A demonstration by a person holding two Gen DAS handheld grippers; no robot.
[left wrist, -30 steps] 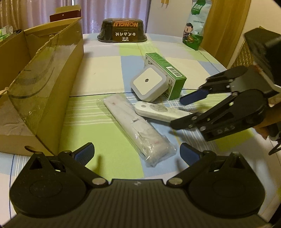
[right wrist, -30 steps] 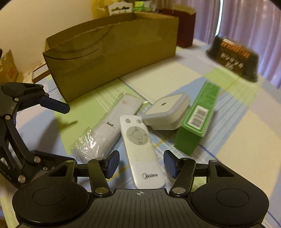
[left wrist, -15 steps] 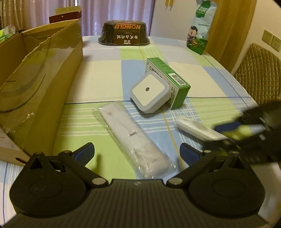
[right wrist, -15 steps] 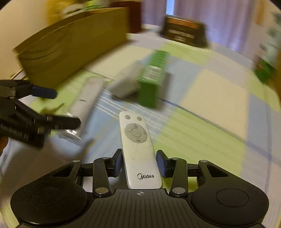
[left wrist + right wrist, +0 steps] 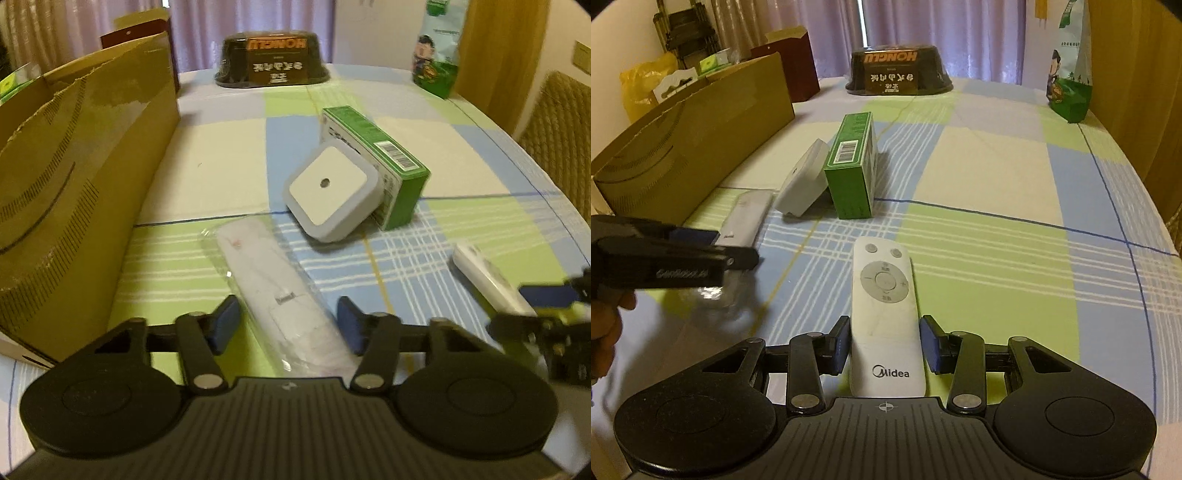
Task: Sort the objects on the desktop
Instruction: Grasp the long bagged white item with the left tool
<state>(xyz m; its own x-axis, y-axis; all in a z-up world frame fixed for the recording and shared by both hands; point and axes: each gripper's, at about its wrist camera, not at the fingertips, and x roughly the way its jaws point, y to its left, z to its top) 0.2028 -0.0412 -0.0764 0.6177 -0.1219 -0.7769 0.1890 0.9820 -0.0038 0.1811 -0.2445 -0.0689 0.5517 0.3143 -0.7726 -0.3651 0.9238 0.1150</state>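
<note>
Item: white remote control (image 5: 884, 306). Rigid plastic slab, judged light and smooth-sided, likely slippery along its long edges; best held across the narrow width near the logo end, clear of the round button pad. Location: between the jaws of the right gripper (image 5: 884, 345), logo end nearest the camera, button end pointing away over the checked table (image 5: 997, 177). The left pad sits against the remote's edge; a thin gap shows at the right pad, so the jaws read as parted, at most loosely bracketing the remote. Whether it rests on the table or is lifted cannot be told.

Item: bagged remote (image 5: 280, 295). Stiff body inside crinkly clear plastic; the wrap may slide under the pads. Location: flat on the table, running between the parted jaws of the left gripper (image 5: 288, 325), neither pad touching.

Other stock: square white night light (image 5: 330, 194) leaning on the green box (image 5: 384, 155); cardboard box (image 5: 74, 177) at the left; dark tub (image 5: 271, 66) at the far edge.
</note>
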